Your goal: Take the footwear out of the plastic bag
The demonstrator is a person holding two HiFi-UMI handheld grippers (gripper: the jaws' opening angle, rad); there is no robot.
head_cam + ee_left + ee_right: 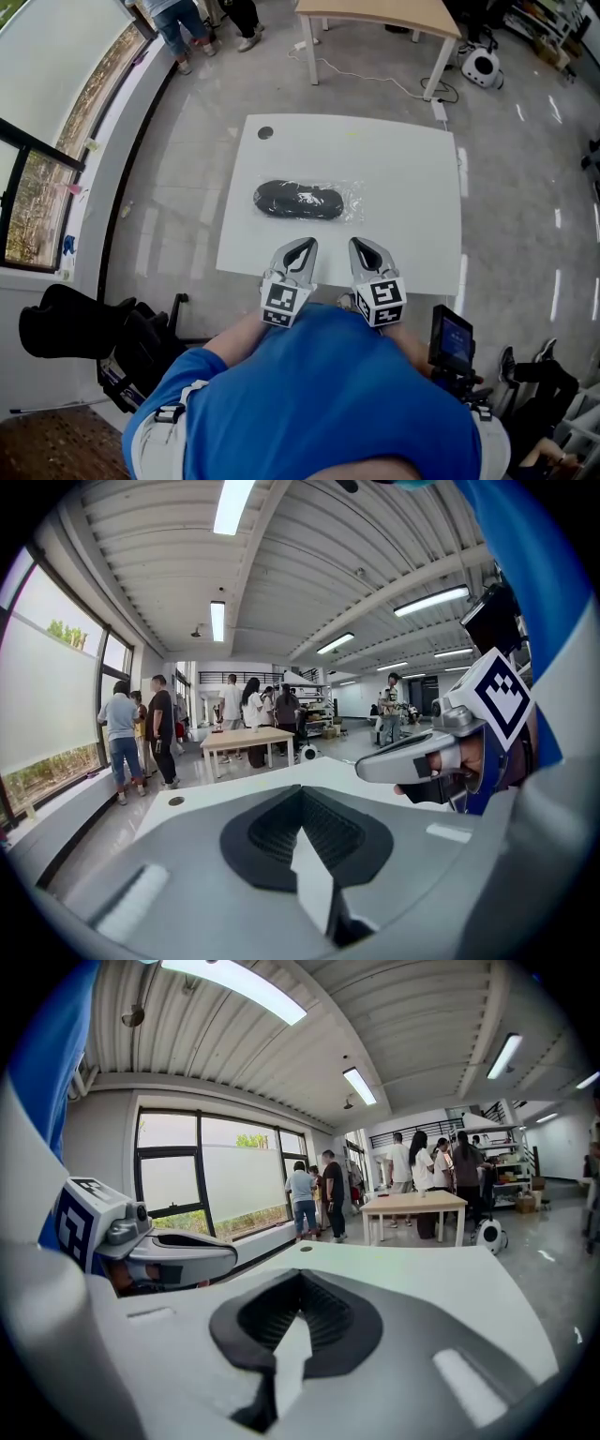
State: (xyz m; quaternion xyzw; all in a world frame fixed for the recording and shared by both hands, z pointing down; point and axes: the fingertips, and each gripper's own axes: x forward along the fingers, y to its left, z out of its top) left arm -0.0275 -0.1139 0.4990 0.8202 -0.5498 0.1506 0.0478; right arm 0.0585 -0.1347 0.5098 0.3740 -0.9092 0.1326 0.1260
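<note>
The black footwear [292, 200] lies flat at the middle of the white tabletop [394, 155], sealed inside a clear plastic bag [349, 202]. Its long axis runs left to right across the head view, parallel to the near edge. It is a dark, rounded oval with a few pale marks on top, and I cannot tell which end is the toe. The bag is crinkled and shiny, with its loose end trailing off to the right of the footwear.

My left tongs [304, 244] and my right tongs [361, 245] hover side by side over the near edge of the tabletop, both aimed toward the bag and well short of it. In the left gripper view my left tongs [302, 791] are pressed together with nothing between them. In the right gripper view my right tongs [300, 1277] are likewise pressed together and empty.

A small dark round spot [265, 132] marks the far left corner of the tabletop. A wooden table [375, 13] stands beyond it.
</note>
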